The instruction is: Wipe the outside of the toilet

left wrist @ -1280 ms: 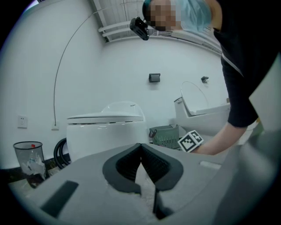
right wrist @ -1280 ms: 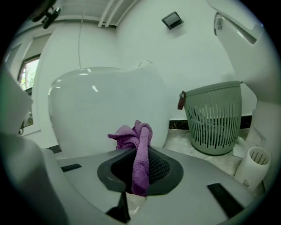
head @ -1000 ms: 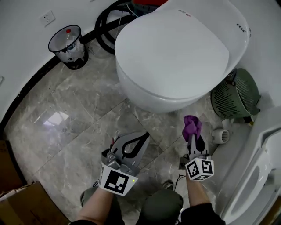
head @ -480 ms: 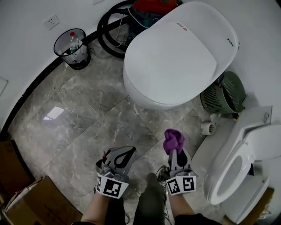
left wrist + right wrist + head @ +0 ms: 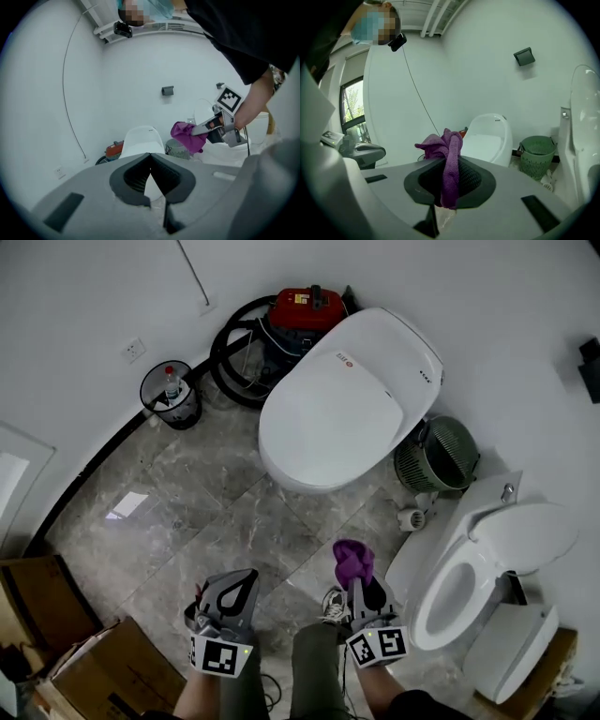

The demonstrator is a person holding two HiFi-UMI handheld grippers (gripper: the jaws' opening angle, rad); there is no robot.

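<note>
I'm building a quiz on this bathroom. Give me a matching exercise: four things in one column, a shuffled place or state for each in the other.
1 purple cloth
2 green basket
3 red vacuum
4 black wire bin

A holds a bottle
B clamped in the right gripper
C between the closed toilet and the open toilet
D behind the closed toilet, at the wall

Pairs: 1-B, 2-C, 3-D, 4-A.

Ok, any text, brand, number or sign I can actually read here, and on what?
Nothing is legible.
On the toilet lid: a small red mark and dark marks, too small to read.
On the red vacuum cleaner: a pale label, blurred.
On the bottle in the bin: label unreadable.
On the left gripper and the right gripper, which holds the purple cloth: square markers only, no words.
</note>
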